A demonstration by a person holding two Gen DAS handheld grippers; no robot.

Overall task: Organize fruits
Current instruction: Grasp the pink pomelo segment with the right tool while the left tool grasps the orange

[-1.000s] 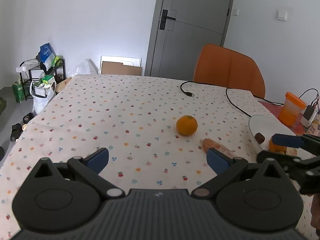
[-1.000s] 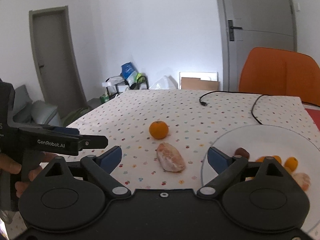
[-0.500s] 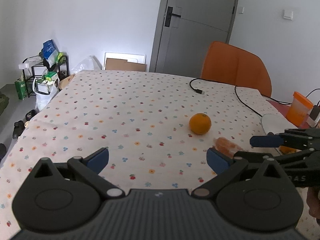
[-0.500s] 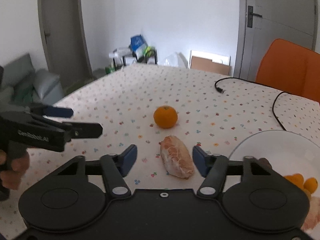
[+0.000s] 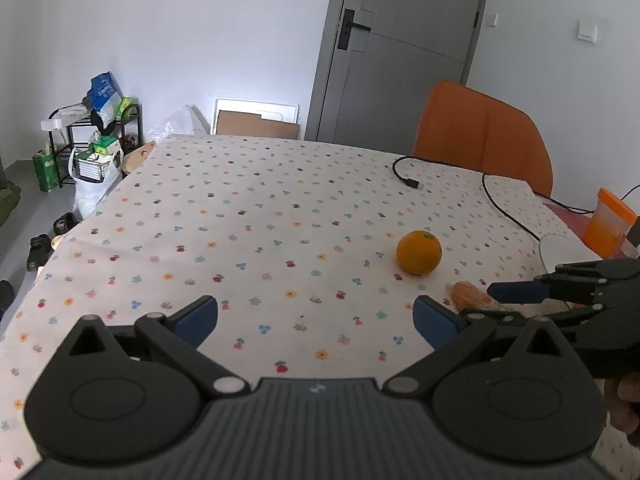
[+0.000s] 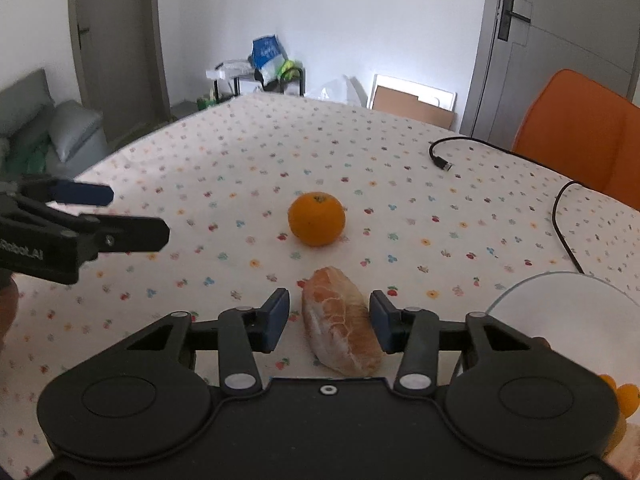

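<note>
Near the desk's (image 6: 224,152) right edge, the right hand-held gripper (image 6: 329,320) narrowly brackets the peeled segment (image 6: 340,330) beside the partly filled plate (image 6: 560,292); the whole orange (image 6: 316,219) remains loose, the left hand-held gripper (image 5: 316,318) wide and empty.

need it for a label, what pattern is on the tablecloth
White tablecloth with small multicoloured fruit and flower prints; left wrist view.
</note>
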